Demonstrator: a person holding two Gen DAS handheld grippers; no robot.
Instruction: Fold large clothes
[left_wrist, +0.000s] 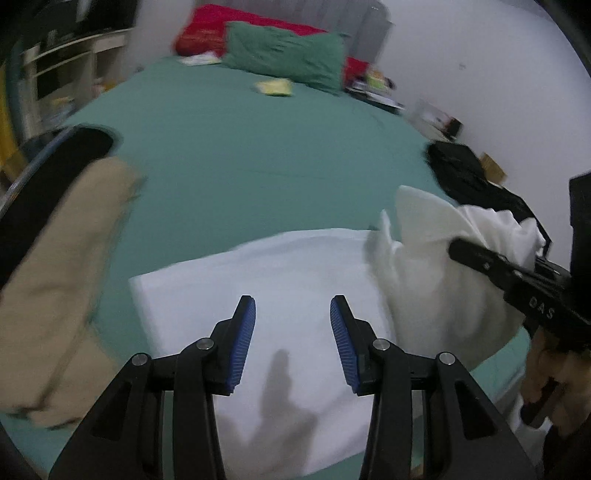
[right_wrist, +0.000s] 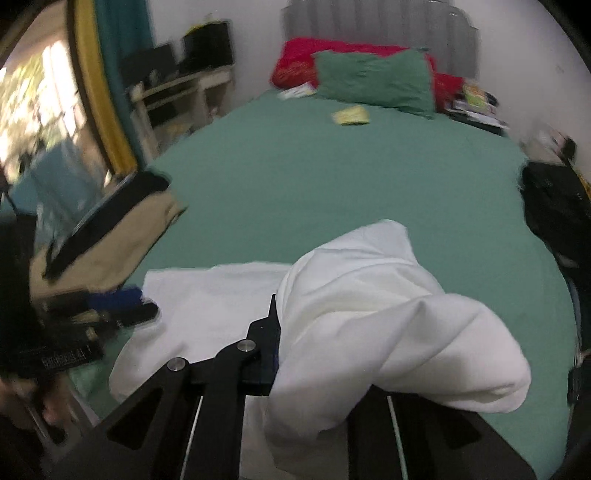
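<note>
A white garment (left_wrist: 280, 280) lies partly flat on the green bed (left_wrist: 240, 166), near its front edge. My left gripper (left_wrist: 292, 306) hovers just above the flat part, open, with nothing between its blue pads (left_wrist: 243, 332). At the right, my right gripper (left_wrist: 480, 258) is shut on a bunched fold of the same garment and holds it lifted. In the right wrist view the white garment (right_wrist: 369, 314) drapes over my right gripper (right_wrist: 284, 314) and hides one finger. The left gripper (right_wrist: 122, 306) shows there at the left edge.
A beige and black pile of clothes (left_wrist: 62, 258) sits at the bed's left side. A black garment (left_wrist: 465, 173) lies at the right edge. A green pillow (left_wrist: 284, 59), a red cushion (left_wrist: 210, 29) and a small yellow item (left_wrist: 275, 88) are at the far end. Shelves (right_wrist: 177, 96) stand to the left.
</note>
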